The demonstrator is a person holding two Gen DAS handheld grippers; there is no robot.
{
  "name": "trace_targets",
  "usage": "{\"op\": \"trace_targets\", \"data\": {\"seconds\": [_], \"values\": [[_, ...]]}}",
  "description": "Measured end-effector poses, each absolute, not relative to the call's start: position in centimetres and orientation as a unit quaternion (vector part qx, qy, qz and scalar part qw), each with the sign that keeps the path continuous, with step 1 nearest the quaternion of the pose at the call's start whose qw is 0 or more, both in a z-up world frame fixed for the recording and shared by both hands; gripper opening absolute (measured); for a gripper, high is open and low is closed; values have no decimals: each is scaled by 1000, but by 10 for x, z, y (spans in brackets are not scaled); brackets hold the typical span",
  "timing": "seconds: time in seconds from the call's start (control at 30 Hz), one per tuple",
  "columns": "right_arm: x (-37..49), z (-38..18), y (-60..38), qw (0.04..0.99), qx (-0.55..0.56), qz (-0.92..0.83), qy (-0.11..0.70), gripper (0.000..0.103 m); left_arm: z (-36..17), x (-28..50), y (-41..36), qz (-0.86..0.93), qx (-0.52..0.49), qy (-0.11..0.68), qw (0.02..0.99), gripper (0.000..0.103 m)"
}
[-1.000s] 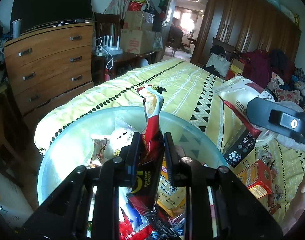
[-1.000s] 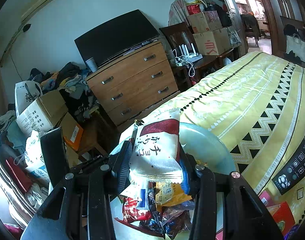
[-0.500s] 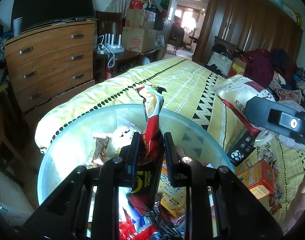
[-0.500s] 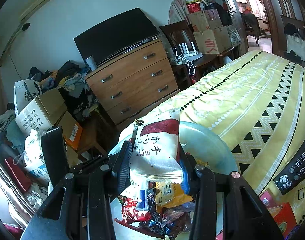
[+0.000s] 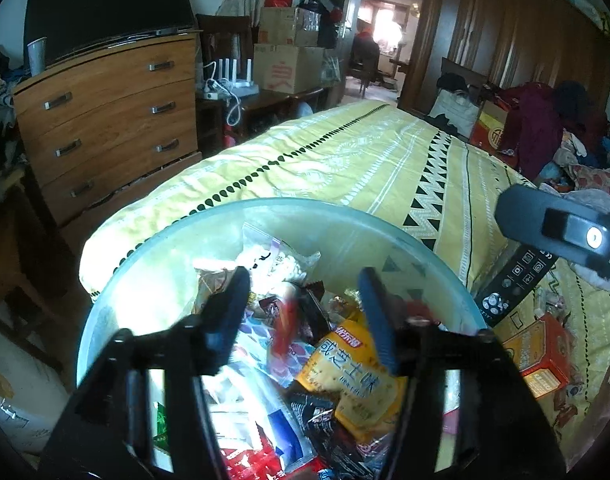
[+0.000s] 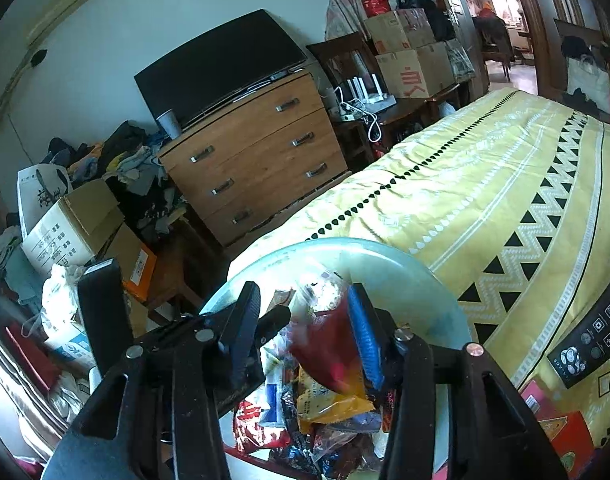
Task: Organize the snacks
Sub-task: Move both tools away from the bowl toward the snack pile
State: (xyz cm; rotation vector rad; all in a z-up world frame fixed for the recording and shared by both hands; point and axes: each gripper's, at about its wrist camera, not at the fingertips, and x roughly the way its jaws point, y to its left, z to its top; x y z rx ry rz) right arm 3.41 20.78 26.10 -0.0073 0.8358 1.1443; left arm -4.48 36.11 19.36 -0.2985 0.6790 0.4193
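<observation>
A pale green glass bowl [image 5: 153, 252] full of snack packets sits on the bed's near corner; it also shows in the right wrist view [image 6: 405, 268]. My left gripper [image 5: 305, 292] is open above the pile, empty, with a blurred red packet [image 5: 283, 332] below its jaws. A yellow cracker packet [image 5: 353, 372] lies in the pile. My right gripper [image 6: 305, 308] is open over the bowl; a blurred red and white packet [image 6: 325, 344] sits between its jaws, loose against the blue right finger [image 6: 365, 340].
The yellow patterned bedspread [image 5: 365, 160] stretches ahead. A black remote [image 5: 513, 280] and an orange box [image 5: 541, 356] lie right of the bowl. A wooden dresser [image 5: 105, 120] with a TV stands left. Boxes and clothes [image 6: 85, 216] clutter the floor.
Both grippers have opened. The left let go of the red packet and the right let go of the white and red packet; both packets dropped toward the bowl's pile.
</observation>
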Motion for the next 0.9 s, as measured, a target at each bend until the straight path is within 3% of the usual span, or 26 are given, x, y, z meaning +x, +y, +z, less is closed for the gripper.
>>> {"op": "trace_targets", "data": {"seconds": [0.07,0.13,0.23,0.3,0.37,0.67,0.9], "values": [[34,261,206,760,0,524,384,61,195,-45,360,211,-140,329,910,72],[31,264,201,762,2,524,380,66,197,-47,357,222,-134,327,909,90],[26,270,197,766,-6,523,373,68,203,-48,354,237,-127,319,909,99],[22,276,191,774,-11,518,363,83,209,-48,350,244,-120,315,909,103],[18,283,182,780,-10,516,352,89,214,-49,343,247,-112,311,911,103],[4,312,131,798,7,508,324,89,247,-55,300,225,-89,279,929,103],[-18,331,20,856,28,447,257,93,258,-51,215,166,-59,237,955,103]]}}
